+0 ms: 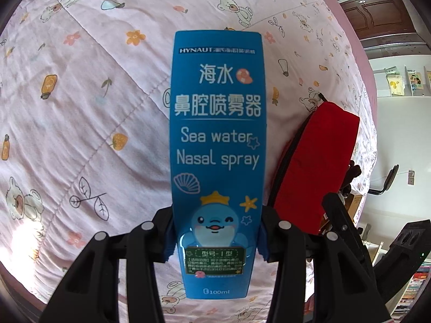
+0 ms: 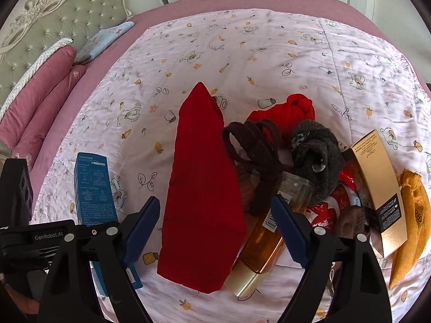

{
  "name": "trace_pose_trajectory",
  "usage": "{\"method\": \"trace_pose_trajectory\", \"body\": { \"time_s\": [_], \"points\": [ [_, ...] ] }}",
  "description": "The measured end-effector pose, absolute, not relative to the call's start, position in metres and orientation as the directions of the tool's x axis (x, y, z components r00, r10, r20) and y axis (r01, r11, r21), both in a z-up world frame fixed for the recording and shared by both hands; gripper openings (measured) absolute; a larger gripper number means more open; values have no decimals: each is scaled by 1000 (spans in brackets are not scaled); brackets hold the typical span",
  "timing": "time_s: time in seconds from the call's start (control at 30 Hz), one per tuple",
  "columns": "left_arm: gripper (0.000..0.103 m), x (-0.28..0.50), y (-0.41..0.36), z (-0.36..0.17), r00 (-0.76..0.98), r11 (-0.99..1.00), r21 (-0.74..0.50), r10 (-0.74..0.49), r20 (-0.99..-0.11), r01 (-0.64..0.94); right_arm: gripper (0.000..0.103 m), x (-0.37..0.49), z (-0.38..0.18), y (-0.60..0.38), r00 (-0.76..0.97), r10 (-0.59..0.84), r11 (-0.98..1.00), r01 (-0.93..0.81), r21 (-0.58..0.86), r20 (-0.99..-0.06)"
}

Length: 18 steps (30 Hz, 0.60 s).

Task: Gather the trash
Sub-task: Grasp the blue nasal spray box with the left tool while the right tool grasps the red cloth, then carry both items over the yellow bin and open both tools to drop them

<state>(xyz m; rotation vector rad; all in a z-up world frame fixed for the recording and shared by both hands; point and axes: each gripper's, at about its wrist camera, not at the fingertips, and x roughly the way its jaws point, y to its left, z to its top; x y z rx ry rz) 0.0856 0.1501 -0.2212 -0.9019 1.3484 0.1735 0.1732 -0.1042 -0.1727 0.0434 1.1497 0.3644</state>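
Observation:
My left gripper (image 1: 214, 239) is shut on a blue nasal spray box (image 1: 216, 140), held upright above the patterned quilt (image 1: 80, 107). The same box shows in the right wrist view (image 2: 94, 188) at the left, beside the left gripper's body. My right gripper (image 2: 212, 231) is open and empty, its jaws on either side of a red pouch (image 2: 202, 188) and an amber bottle (image 2: 261, 245) lying on the quilt. A gold carton (image 2: 379, 188) and a red wrapper (image 2: 326, 215) lie to the right.
Dark brown cord (image 2: 250, 145), dark grey knitted socks (image 2: 315, 156), a red knotted cloth (image 2: 291, 110) and an orange cloth bag (image 2: 412, 228) lie in the pile. Pink pillows (image 2: 35, 102) and a headboard (image 2: 54, 18) stand at the left. The red pouch (image 1: 315, 167) lies right of the box.

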Motion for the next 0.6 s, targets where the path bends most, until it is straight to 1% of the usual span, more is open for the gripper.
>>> {"method": "trace_pose_trajectory", "body": {
  "time_s": [0.07,0.1,0.17,0.2,0.23,0.27,0.37,0.6],
  "points": [
    [46,79,154,-220,269,662,-467,-384,-883,-586,56,177,-183,-99,310,309,940,-242,239,-899],
    [46,77,156,-219,270,661,-469,-386,-882,-586,52,179,-189,-98,289,307,942,-227,247,-907],
    [46,72,158,-217,273,660,-478,-395,-877,-579,28,178,-193,-98,286,283,952,-198,233,-915],
    [46,72,159,-215,276,662,-480,-395,-876,-576,25,178,-194,-99,283,291,951,-188,245,-914],
    [46,71,158,-212,280,665,-484,-396,-874,-569,18,177,-192,-102,284,302,949,-176,260,-910],
    [46,71,157,-209,280,673,-485,-397,-874,-559,13,175,-190,-104,285,315,946,-171,276,-905],
    [46,69,150,-200,272,698,-492,-410,-870,-520,5,164,-175,-109,298,341,939,-165,303,-892],
    [46,66,109,-173,249,759,-539,-478,-842,-366,3,125,-131,-139,365,385,922,-104,374,-848]
  ]
}}
